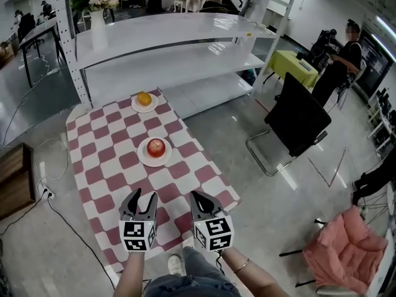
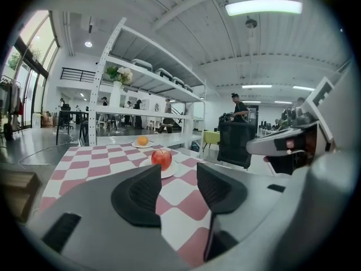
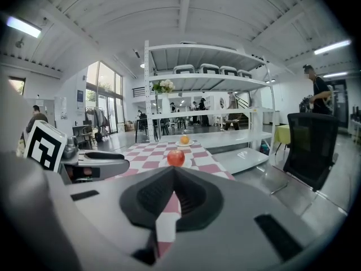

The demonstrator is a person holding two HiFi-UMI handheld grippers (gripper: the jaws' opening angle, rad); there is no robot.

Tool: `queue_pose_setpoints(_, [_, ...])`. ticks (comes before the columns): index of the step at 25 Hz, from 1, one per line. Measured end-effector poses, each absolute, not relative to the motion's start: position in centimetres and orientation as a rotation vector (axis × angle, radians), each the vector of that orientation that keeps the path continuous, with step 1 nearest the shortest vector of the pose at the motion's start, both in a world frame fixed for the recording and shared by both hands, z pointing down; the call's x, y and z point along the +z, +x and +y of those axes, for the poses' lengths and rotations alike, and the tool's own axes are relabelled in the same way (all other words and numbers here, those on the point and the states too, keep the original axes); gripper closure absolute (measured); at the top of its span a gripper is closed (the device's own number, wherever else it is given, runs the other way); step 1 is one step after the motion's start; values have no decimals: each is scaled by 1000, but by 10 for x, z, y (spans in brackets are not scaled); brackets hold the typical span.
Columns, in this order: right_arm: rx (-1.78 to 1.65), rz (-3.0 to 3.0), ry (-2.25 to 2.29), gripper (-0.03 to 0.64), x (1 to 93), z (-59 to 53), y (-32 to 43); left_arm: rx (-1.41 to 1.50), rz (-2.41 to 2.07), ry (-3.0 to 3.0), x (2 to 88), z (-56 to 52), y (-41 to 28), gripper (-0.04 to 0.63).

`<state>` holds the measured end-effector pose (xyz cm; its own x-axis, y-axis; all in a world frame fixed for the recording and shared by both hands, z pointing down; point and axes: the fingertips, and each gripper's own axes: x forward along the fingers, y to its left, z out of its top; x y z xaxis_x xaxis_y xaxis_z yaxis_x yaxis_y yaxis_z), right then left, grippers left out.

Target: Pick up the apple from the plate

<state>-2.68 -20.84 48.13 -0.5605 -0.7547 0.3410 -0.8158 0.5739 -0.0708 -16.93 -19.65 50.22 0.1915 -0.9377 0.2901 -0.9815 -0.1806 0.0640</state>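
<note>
A red apple (image 1: 156,146) sits on a small white plate (image 1: 142,157) in the middle of the pink-and-white checked table (image 1: 111,166). Both grippers hover over the table's near end, short of the plate. My left gripper (image 1: 144,198) stands open with nothing between its pads; in the left gripper view the apple (image 2: 162,158) shows through the gap of that gripper (image 2: 179,176). My right gripper (image 1: 199,198) has its fingertips together and holds nothing. In the right gripper view the apple (image 3: 176,157) lies straight ahead, beyond the closed tips of the right gripper (image 3: 172,171).
An orange (image 1: 144,98) rests on a second white plate (image 1: 137,107) at the table's far end. White metal shelving (image 1: 167,42) stands behind the table. A black office chair (image 1: 296,119) is to the right, a pink chair (image 1: 346,252) at the lower right. A person stands far right.
</note>
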Motion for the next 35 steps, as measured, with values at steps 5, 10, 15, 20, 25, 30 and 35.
queue_pose_setpoints(5, [340, -2534, 1267, 607, 487, -252, -25, 302, -1837, 2214, 508, -240, -168, 360])
queue_pose_setpoints(10, [357, -2543, 1226, 607, 494, -290, -28, 323, -1831, 2194, 515, -277, -164, 331])
queue_pose_setpoints(15, [361, -2546, 1155, 607, 504, -323, -39, 324, -1843, 2153, 525, -312, -169, 316])
queue_pose_setpoints(20, [361, -2553, 1124, 607, 511, -350, -45, 363, -1857, 2130, 537, -342, -174, 298])
queue_pose_setpoints(25, [378, -2545, 1119, 607, 518, -376, -45, 390, -1877, 2092, 552, -369, -180, 279])
queue_pose_setpoints(30, [397, -2533, 1103, 607, 529, -393, -44, 461, -1865, 2085, 568, -392, -181, 271])
queue_pose_setpoints(35, [418, -2509, 1091, 607, 542, -407, -43, 551, -1874, 2075, 581, -413, -185, 249])
